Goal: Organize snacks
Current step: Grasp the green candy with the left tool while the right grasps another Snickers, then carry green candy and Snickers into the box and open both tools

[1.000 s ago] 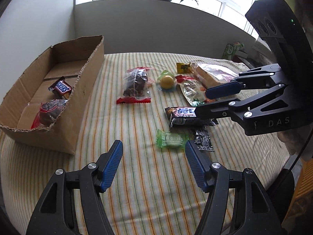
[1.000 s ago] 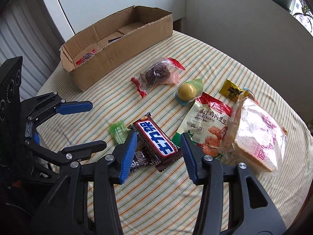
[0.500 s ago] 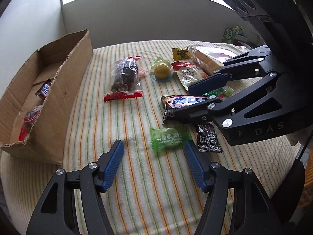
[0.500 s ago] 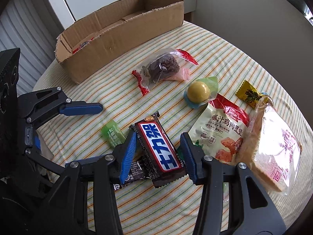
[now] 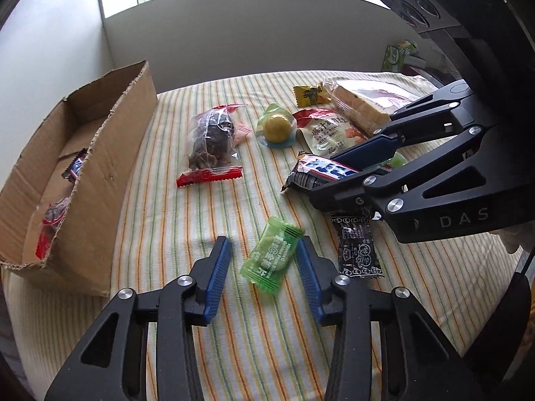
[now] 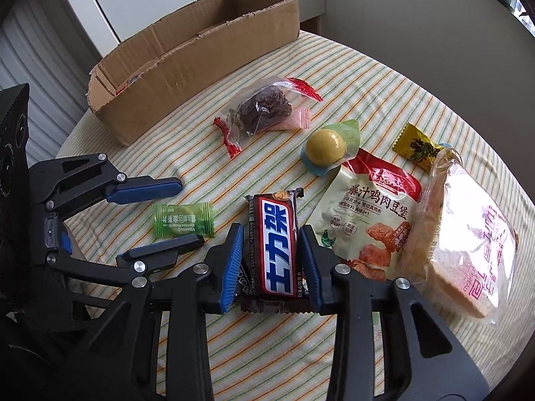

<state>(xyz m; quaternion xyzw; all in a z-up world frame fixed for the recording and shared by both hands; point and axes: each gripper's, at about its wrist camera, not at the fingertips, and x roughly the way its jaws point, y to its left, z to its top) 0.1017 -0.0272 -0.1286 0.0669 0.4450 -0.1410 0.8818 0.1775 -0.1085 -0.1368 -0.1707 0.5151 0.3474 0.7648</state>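
My left gripper points down at the striped tablecloth with the green candy lying between its blue pads; the jaws have just been closing around it. The right-hand pad sits against the wrapper's edge, while the left-hand pad is clear of it with cloth visible in the gap, so I log this claw as not yet gripping. From the right wrist view the same candy lies flat between those two fingers. My right gripper has also just been closing, and its pads now sit against both long sides of the brown chocolate bar with blue and white lettering, clamped on it; the bar lies on top of a small black packet, which shows beside the green candy in the left wrist view. The cardboard box stands at the left side of the table, well apart from both claws, with a chocolate bar and a red-edged clear packet inside. Loose on the cloth between box and claws: a clear bag of dark pieces with red ends, a yellow ball in a green and blue wrapper, a yellow sachet, a red and pale green snack pouch and a bagged slice of bread, the pouch just beside the chocolate bar and partly tucked under the bread bag.
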